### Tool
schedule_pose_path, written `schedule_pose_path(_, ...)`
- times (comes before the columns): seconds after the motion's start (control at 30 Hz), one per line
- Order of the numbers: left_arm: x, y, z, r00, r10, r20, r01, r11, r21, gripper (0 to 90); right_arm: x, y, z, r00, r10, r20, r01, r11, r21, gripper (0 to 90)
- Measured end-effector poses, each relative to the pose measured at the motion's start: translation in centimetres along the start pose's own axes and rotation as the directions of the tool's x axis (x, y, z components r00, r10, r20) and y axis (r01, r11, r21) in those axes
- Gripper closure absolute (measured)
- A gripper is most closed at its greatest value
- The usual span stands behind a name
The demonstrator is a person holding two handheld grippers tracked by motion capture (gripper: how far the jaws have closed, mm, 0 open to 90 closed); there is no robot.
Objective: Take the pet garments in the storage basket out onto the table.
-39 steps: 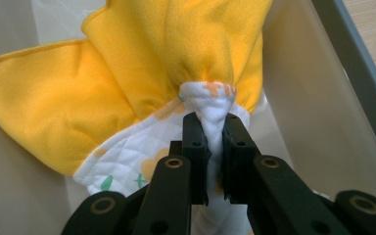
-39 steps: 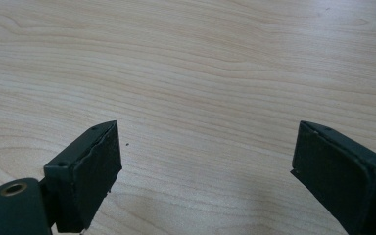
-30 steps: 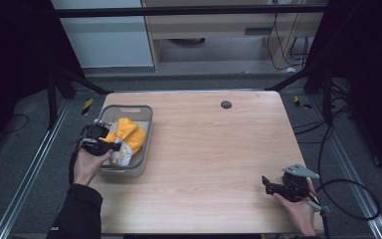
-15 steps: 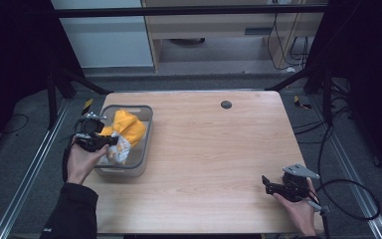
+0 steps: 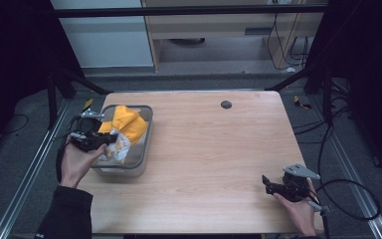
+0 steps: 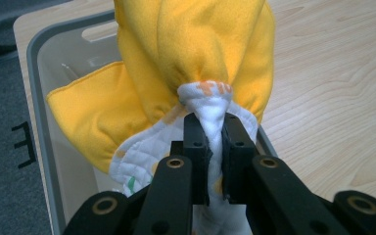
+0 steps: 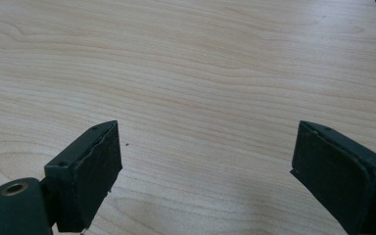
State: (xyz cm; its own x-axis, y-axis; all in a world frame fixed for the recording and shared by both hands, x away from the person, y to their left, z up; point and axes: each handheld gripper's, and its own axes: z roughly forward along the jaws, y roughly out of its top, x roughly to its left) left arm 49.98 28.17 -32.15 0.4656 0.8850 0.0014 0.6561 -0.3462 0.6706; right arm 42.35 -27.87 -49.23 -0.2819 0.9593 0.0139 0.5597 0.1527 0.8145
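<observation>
Here, a pale wooden surface [image 5: 204, 149], bare across its middle and right. Just ahead of the left hand-held gripper [image 5: 110, 140], at the surface's left edge, a grey plastic bin [image 5: 144, 149] with rounded corners. Bunched over and above that bin, straight in front of the left hand-held gripper, a yellow cloth [image 5: 129, 124] with a white printed lining, gathered to a narrow neck and lifted partly clear of the bin. Clamped tight on that white neck, the left hand-held gripper [image 6: 214, 147], black jaws pressed together with only fabric between them. Well apart from all this, near the surface's front right corner, the right hand-held gripper [image 5: 264, 181], held low in a hand. Jaws of the right hand-held gripper [image 7: 203, 161] spread wide, gripping nothing, plain wood grain beneath and beyond them.
</observation>
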Motion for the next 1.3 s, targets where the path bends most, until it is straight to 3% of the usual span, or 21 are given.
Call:
schedule_pose_path(0.23, -0.8, 0.5, -1.0, 0.9997, 0.023, 0.003, -0.023, 0.9997, -0.013, 83.6, 0.0, 0.0, 0.0, 1.0000, -0.001, -0.003, 0.001, 1.000, -0.003, 11.1)
schedule_pose_path(0.67, -3.0, 0.8, -2.4, 0.9951, 0.082, 0.055, -0.081, 0.9964, -0.024, 83.6, 0.1, 0.0, 0.0, 1.0000, -0.004, -0.004, 0.004, 1.000, 0.000, 11.1)
schedule_pose_path(1.3, -6.7, 1.9, -3.0, 0.9749, 0.177, 0.135, -0.171, 0.9837, -0.058, 83.5, 0.0, 0.0, -0.1, 0.9999, -0.010, -0.005, 0.010, 1.000, -0.006, 11.0)
